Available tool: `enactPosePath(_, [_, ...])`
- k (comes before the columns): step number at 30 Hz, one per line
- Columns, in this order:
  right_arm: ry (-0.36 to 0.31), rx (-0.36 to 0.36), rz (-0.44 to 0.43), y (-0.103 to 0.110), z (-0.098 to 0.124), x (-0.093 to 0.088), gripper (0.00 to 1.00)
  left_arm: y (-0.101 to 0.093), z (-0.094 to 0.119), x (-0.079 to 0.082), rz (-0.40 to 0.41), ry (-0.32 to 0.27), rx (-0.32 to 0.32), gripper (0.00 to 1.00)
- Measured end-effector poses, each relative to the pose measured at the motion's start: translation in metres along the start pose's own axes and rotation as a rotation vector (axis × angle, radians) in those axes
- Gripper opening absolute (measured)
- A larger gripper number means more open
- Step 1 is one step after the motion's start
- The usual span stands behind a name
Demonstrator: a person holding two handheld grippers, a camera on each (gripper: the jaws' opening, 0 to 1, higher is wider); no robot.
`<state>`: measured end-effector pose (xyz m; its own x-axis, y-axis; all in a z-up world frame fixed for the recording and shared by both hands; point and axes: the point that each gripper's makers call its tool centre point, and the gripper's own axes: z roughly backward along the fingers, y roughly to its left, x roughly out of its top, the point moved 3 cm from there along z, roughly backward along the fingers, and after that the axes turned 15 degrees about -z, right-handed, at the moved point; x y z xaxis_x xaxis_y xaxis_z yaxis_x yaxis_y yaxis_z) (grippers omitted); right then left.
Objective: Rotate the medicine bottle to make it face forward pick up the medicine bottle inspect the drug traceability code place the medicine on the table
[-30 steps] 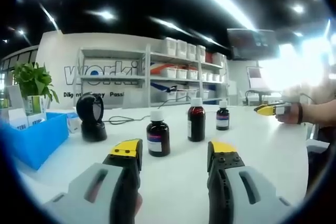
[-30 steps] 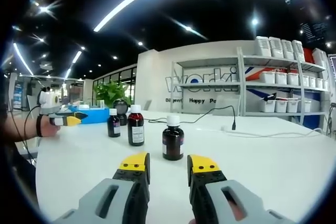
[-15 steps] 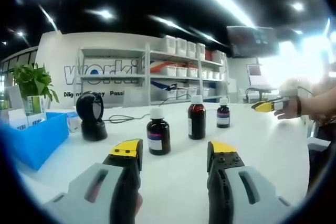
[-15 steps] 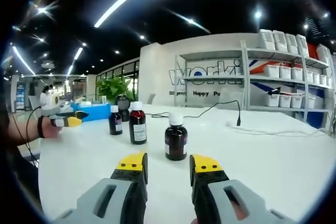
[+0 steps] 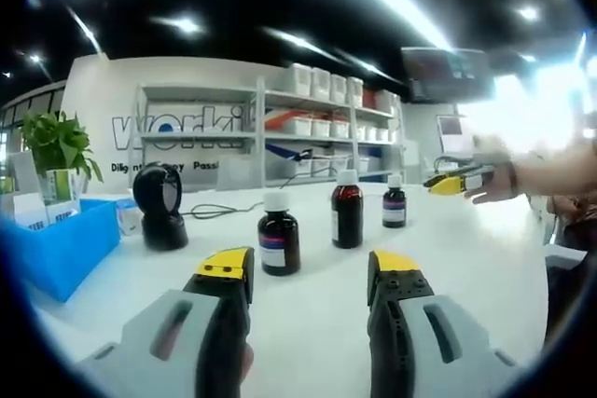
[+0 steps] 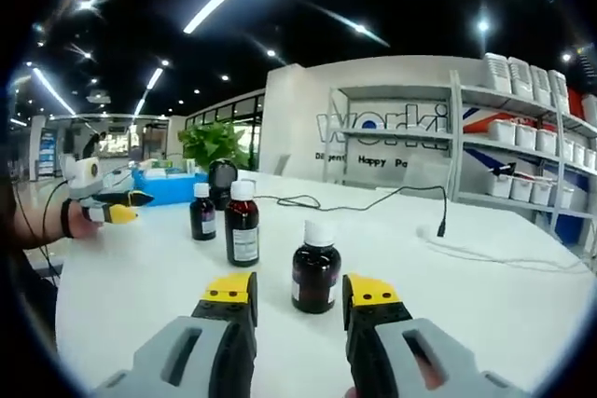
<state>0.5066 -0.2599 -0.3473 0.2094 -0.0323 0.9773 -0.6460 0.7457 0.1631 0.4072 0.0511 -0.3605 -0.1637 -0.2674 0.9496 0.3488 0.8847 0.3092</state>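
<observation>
Three dark brown medicine bottles with white caps and labels stand upright in a row on the white table [image 5: 466, 258]. In the left gripper view, the near bottle [image 5: 280, 244] stands just beyond my open left gripper [image 5: 308, 272], then the tall bottle [image 5: 346, 216] and the small far bottle [image 5: 395, 208]. My right gripper [image 5: 452, 182] hovers to the right of that far bottle. In the right gripper view my right gripper [image 6: 300, 291] is open and empty, with the closest bottle [image 6: 314, 267] right ahead of its jaws. The tall bottle [image 6: 242, 224] and another bottle [image 6: 202, 212] stand behind it to the left.
A black round scanner [image 5: 160, 207] stands left of the bottles, beside a blue bin [image 5: 56, 240] and a potted plant [image 5: 61, 142]. A black cable [image 6: 373, 202] runs across the table. Shelves with white boxes [image 5: 317, 128] line the back wall. My left gripper [image 6: 112, 204] hovers at the far left.
My right gripper has moved closer to the bottle nearest to it, which now looms larger between its jaws. The left gripper has barely moved. The bottles stand where they were.
</observation>
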Motion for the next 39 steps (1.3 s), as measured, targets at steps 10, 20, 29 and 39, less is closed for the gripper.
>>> enactPosePath(10, [0.026, -0.004, -0.03, -0.018, -0.019, 0.0, 0.34, -0.001, 0.0, 0.0, -0.01, 0.004, -0.003, 0.4])
enactPosePath(20, [-0.008, 0.01, -0.029, -0.026, -0.029, 0.016, 0.36, 0.0, 0.0, -0.003, -0.002, 0.019, 0.002, 0.4])
enactPosePath(29, [-0.009, 0.025, -0.006, -0.017, -0.033, 0.018, 0.37, -0.001, 0.0, -0.003, -0.006, 0.023, -0.001, 0.4])
enactPosePath(39, [0.027, 0.034, 0.001, -0.028, -0.038, 0.017, 0.38, -0.002, -0.001, -0.003, -0.013, 0.022, -0.006, 0.4])
